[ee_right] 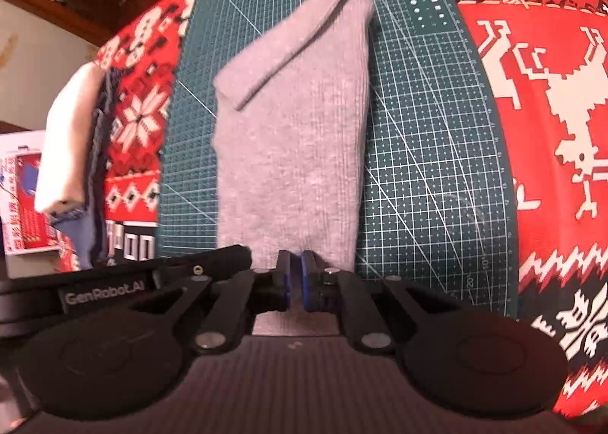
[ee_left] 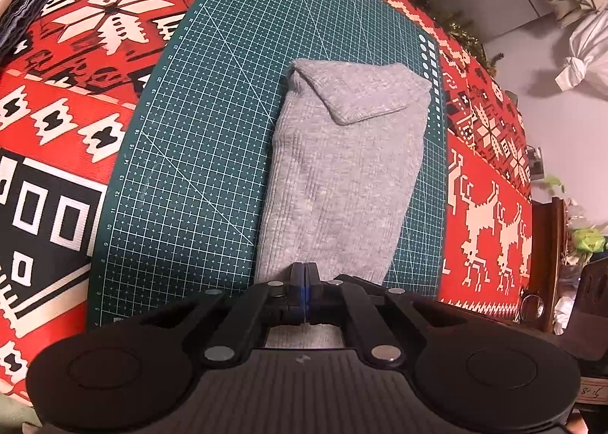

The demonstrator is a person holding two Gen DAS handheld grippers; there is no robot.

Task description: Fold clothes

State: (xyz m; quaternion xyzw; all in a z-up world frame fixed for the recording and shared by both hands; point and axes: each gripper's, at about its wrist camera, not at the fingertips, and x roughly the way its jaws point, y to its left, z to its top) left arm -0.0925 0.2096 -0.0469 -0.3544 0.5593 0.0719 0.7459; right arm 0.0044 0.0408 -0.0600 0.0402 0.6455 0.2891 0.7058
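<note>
A: How many garments are on the mat?
B: One grey knit (ee_left: 334,175), lying long, one end folded over.
A: And mats?
B: One green cutting mat (ee_left: 197,138) on one red patterned cloth (ee_left: 76,65) that covers the desk.
A: Any other clothes?
B: One stack (ee_right: 81,153) at the desk's left edge. I can tell a white piece and some blue ones in it, but not how many.
A: Hand-held grippers?
B: Two: the left one (ee_left: 305,274) and the right one (ee_right: 295,263), both at the knit's near end.
A: Reindeer on the cloth?
B: Two show whole (ee_left: 494,232) at the right edge.
</note>
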